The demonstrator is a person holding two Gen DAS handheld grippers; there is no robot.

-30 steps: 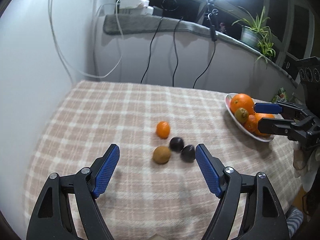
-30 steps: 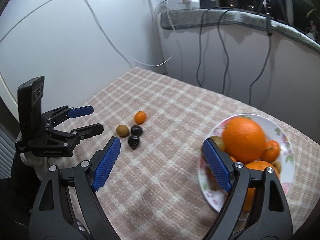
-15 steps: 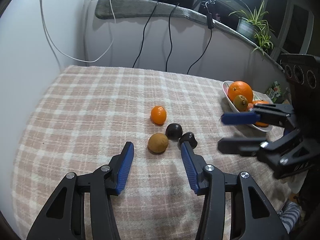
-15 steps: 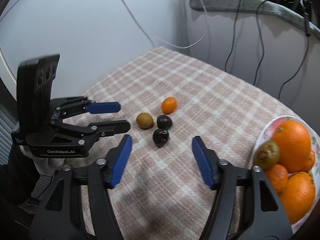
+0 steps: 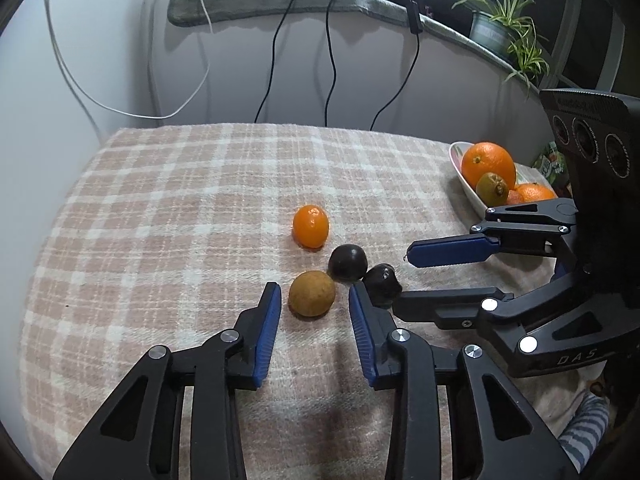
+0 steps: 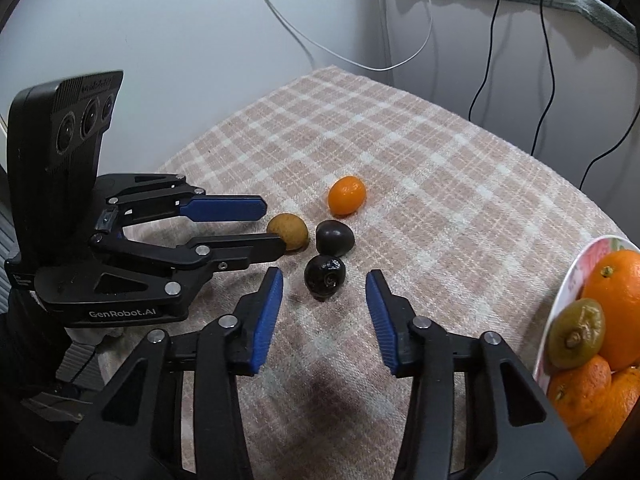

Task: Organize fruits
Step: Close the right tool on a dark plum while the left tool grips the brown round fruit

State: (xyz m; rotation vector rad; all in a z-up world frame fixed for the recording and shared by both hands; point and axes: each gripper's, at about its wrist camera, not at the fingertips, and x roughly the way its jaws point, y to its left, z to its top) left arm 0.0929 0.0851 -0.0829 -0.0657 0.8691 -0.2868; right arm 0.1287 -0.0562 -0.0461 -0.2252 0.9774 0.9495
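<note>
On the checked cloth lie a small orange (image 5: 311,227), two dark round fruits (image 5: 347,262) (image 5: 382,280) and a brown fruit (image 5: 312,293), close together. My left gripper (image 5: 315,295) is closing, with the brown fruit between its fingertips and a gap on each side. In the right wrist view my right gripper (image 6: 325,278) is closing too. The nearer dark fruit (image 6: 325,276) sits between its tips, untouched by the pads. The left gripper (image 6: 273,227) reaches in from the left at the brown fruit (image 6: 290,229).
A flowered plate (image 5: 464,184) heaped with oranges and a greenish fruit stands at the table's right edge. Cables hang down the wall behind. A grey ledge with a potted plant (image 5: 504,28) runs along the back. A striped sleeve (image 5: 580,436) shows low on the right.
Both grippers have dropped toward the loose fruits and their jaws have narrowed a lot. The right gripper has swung from the plate over to the fruit cluster.
</note>
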